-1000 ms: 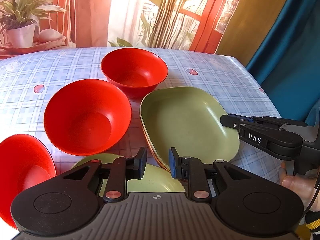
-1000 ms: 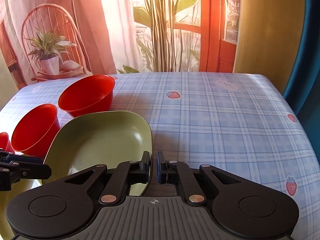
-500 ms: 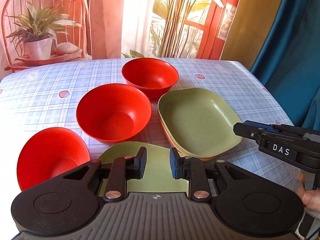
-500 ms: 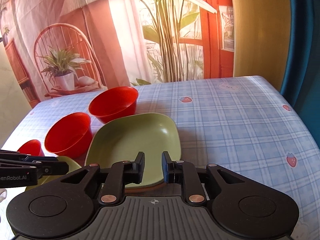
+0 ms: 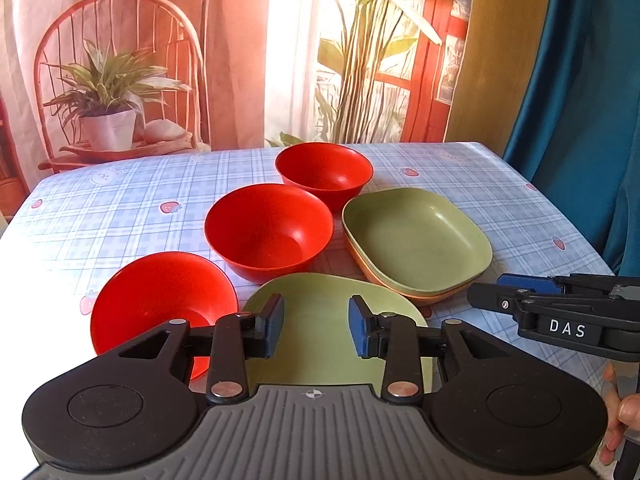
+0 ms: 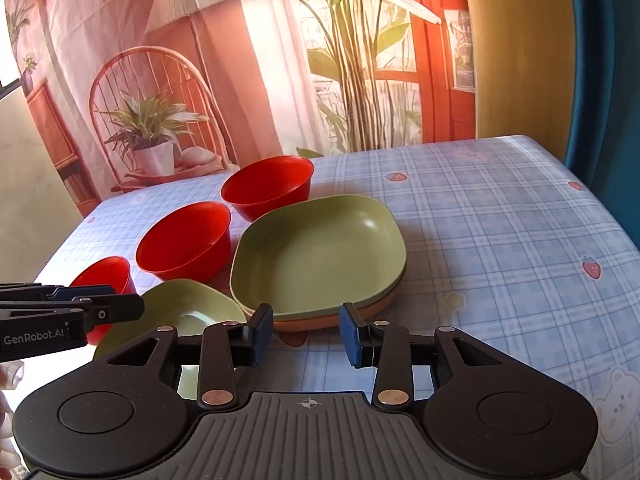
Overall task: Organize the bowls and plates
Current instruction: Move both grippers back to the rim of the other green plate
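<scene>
Three red bowls stand in a diagonal row on the table: far, middle, near. A green plate tops a stack with an orange plate under it, right of the bowls; the stack shows in the right wrist view. A single green plate lies nearest, under my left gripper, which is open and empty above it. My right gripper is open and empty, just short of the stack's near edge; it also shows in the left wrist view.
The table has a blue checked cloth with strawberry prints. A printed backdrop hangs behind it and a blue curtain hangs at the right. The left gripper shows at the left of the right wrist view.
Both grippers have pulled back and risen from the plates. The right gripper let go of the green plate, which now rests on the stack. Both jaws have opened wider.
</scene>
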